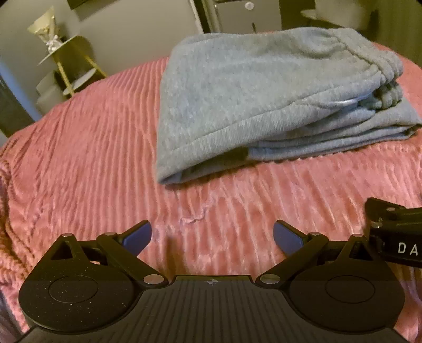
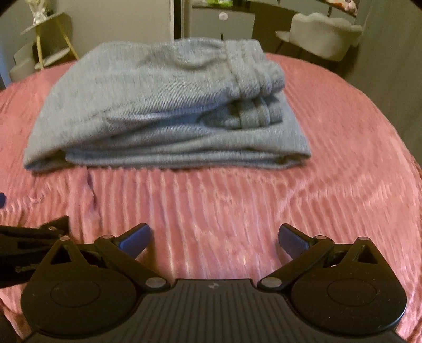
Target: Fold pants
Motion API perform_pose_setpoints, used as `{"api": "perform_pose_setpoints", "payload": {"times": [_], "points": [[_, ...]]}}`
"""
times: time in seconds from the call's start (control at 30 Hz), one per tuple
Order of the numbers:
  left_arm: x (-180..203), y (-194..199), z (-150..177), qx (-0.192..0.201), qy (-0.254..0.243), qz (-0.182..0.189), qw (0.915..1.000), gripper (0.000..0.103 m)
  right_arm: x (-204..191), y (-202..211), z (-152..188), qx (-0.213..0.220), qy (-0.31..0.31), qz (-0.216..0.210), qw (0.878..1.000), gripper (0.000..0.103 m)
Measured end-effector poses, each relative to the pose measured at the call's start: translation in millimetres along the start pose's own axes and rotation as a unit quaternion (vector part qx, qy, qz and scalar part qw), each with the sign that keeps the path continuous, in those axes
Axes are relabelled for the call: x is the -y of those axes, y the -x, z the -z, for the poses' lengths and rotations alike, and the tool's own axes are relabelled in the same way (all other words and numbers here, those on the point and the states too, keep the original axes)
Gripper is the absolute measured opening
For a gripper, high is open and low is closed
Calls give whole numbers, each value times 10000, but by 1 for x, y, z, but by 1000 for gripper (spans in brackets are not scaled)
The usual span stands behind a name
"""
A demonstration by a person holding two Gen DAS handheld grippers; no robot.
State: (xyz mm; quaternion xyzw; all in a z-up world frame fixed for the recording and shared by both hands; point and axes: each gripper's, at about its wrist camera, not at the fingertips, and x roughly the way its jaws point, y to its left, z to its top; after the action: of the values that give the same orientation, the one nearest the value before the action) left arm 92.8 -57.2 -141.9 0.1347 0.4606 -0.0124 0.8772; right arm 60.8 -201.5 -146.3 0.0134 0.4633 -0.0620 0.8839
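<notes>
Grey sweatpants [image 1: 258,95] lie folded in a thick stack on a pink ribbed bedspread [image 1: 87,147], waistband at the far right. They also show in the right wrist view [image 2: 163,110]. My left gripper [image 1: 212,234] is open and empty, above the bedspread a little short of the stack's near edge. My right gripper [image 2: 214,237] is open and empty, also short of the stack. The right gripper's body [image 1: 395,232] shows at the right edge of the left wrist view; the left gripper's body [image 2: 29,242] shows at the left edge of the right wrist view.
A gold tiered side table [image 1: 66,60] stands beyond the bed at the far left. A white chair [image 2: 324,34] stands at the far right. A cabinet with a round knob [image 2: 223,16] is behind the bed. The bedspread has a small snag [image 1: 193,219] near the left gripper.
</notes>
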Motion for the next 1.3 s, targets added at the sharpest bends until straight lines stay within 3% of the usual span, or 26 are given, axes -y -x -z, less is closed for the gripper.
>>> {"api": "perform_pose_setpoints", "payload": {"times": [0.1,0.33,1.3], "points": [[-3,-2,0,22,30,16,10000,101,2,0,-5,33,-157,-133,9998,103],[-3,-4,3,39,167,-90,9998,101,3,0,-3,122,-72,62,9999,103],[-11,-9,4,-137,601,192,9979,101,0,0,4,26,-11,-11,10000,103]]}}
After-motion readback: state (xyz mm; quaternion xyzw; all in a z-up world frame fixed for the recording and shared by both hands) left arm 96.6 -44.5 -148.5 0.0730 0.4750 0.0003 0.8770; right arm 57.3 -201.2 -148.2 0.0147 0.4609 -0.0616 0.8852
